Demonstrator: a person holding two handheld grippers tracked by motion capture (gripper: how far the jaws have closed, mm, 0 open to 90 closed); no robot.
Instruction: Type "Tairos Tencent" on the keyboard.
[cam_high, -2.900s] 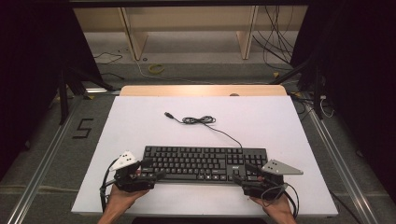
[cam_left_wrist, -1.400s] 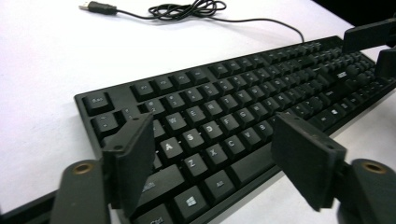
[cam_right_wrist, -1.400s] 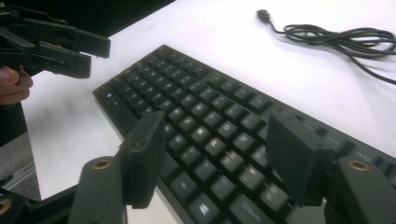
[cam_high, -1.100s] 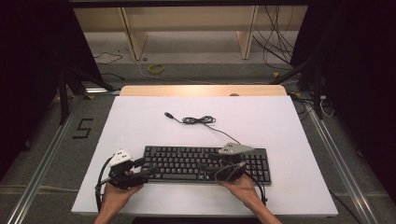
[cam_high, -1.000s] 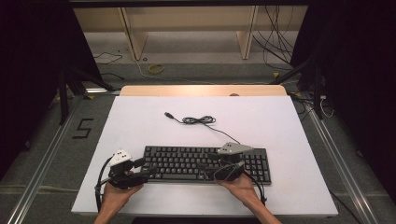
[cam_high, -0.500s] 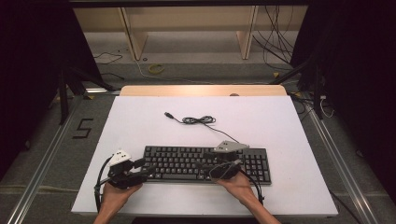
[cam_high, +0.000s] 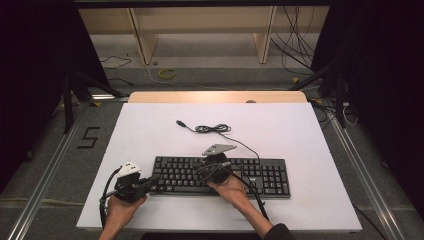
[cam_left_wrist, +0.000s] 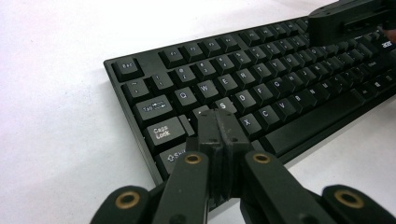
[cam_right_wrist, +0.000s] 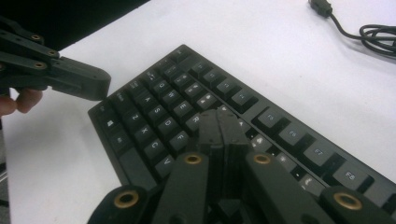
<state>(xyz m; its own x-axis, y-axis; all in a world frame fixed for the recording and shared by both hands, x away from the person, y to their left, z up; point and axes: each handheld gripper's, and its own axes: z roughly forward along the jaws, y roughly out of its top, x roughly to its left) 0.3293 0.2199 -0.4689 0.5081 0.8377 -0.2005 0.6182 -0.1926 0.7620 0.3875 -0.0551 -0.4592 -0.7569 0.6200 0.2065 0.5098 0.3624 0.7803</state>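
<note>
Black keyboard lies on white table at 6 o'clock; left gripper clenched empty over its left keys, right gripper just closed, empty, mid-board.

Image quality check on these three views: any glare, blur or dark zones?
High view: table evenly lit, surroundings nearly black, slightly soft. Left gripper view: keyboard legends readable near the shut fingers, far keys blur. Right gripper view: white top bright, almost washed out; cable sharp, left gripper dark, little detail.
</note>
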